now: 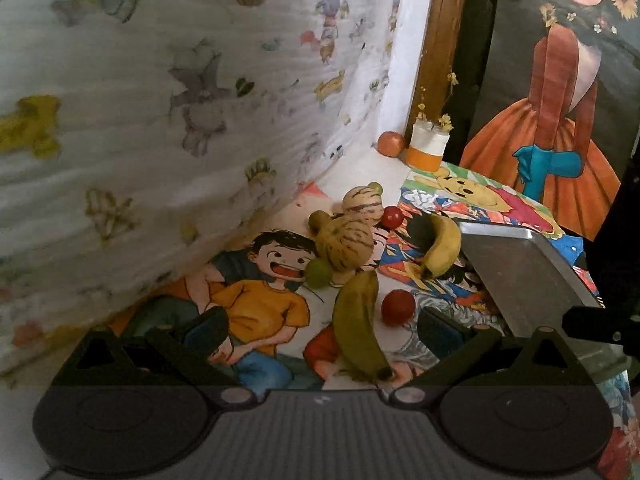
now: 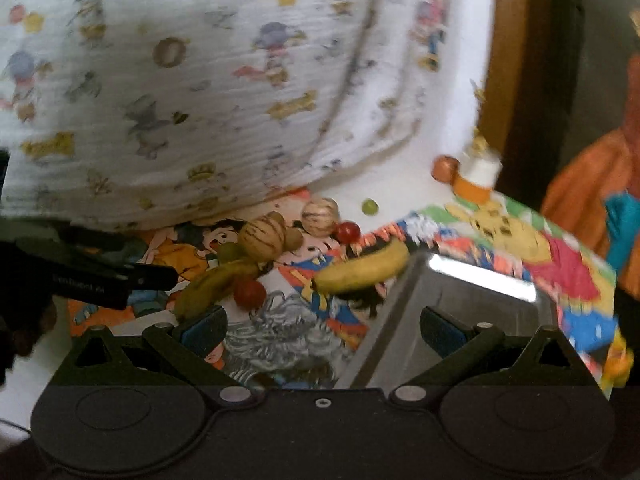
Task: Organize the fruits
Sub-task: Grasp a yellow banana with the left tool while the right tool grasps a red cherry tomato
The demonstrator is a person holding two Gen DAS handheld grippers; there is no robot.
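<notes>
Fruit lies on a cartoon-print table cover. A greenish banana (image 1: 357, 326) lies between the open jaws of my left gripper (image 1: 322, 330), which touches nothing. A yellow banana (image 1: 440, 245) leans at the corner of a metal tray (image 1: 532, 276). Two striped melons (image 1: 346, 245), red cherry tomatoes (image 1: 397, 307) and green grapes (image 1: 319, 273) lie around them. My right gripper (image 2: 322, 330) is open and empty, over the tray's near edge (image 2: 460, 300). It sees the yellow banana (image 2: 362, 266), the greenish banana (image 2: 216, 284), a tomato (image 2: 249, 293) and the melons (image 2: 262, 237).
A draped white cartoon-print cloth (image 1: 160, 120) hangs at the left. An orange (image 1: 391, 143) and a small cup with yellow flowers (image 1: 428, 146) stand at the back by a wooden frame. A poster of a woman in an orange dress (image 1: 556, 120) is at the right.
</notes>
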